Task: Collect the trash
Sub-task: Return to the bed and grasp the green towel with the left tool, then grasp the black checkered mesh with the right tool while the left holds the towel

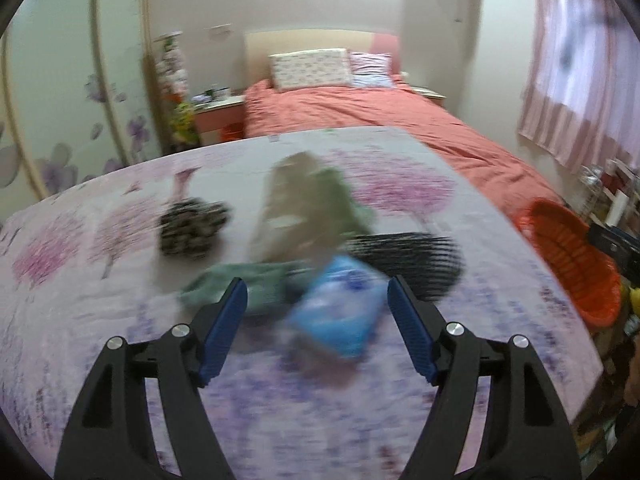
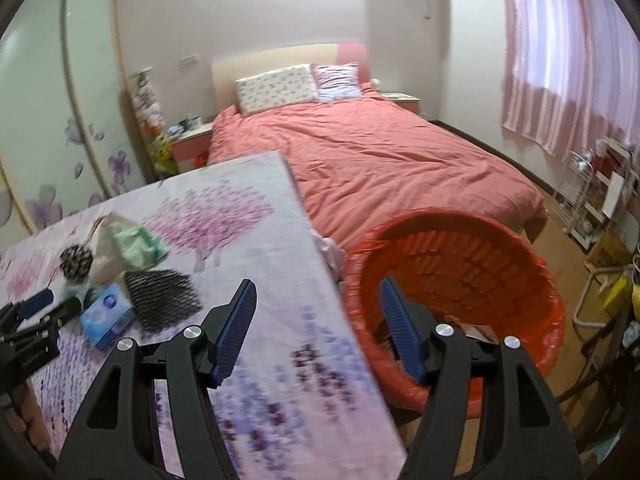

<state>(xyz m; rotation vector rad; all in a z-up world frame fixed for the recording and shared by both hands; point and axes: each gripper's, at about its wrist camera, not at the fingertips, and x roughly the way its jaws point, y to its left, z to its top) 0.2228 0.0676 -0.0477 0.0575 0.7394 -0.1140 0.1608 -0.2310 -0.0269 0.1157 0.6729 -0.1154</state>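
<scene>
Left gripper (image 1: 316, 300) pitched down over the floral worktop (image 1: 460, 360), fingers (image 1: 224, 320) spread wide and empty; the blue packet (image 1: 340, 312) sits on the cloth between and beyond the tips, no contact visible, view blurred. Beside it: green wrapper (image 1: 224, 284), black mesh piece (image 1: 416, 260), patterned wad (image 1: 192, 228). Right gripper (image 2: 318, 320) also angled down, fingers released, nothing held, straddling the worktop edge and the red basket (image 2: 520, 280) standing just beside it.

Home bedroom, made bed (image 2: 372, 156), pillows (image 2: 276, 88), curtains (image 2: 560, 60)
</scene>
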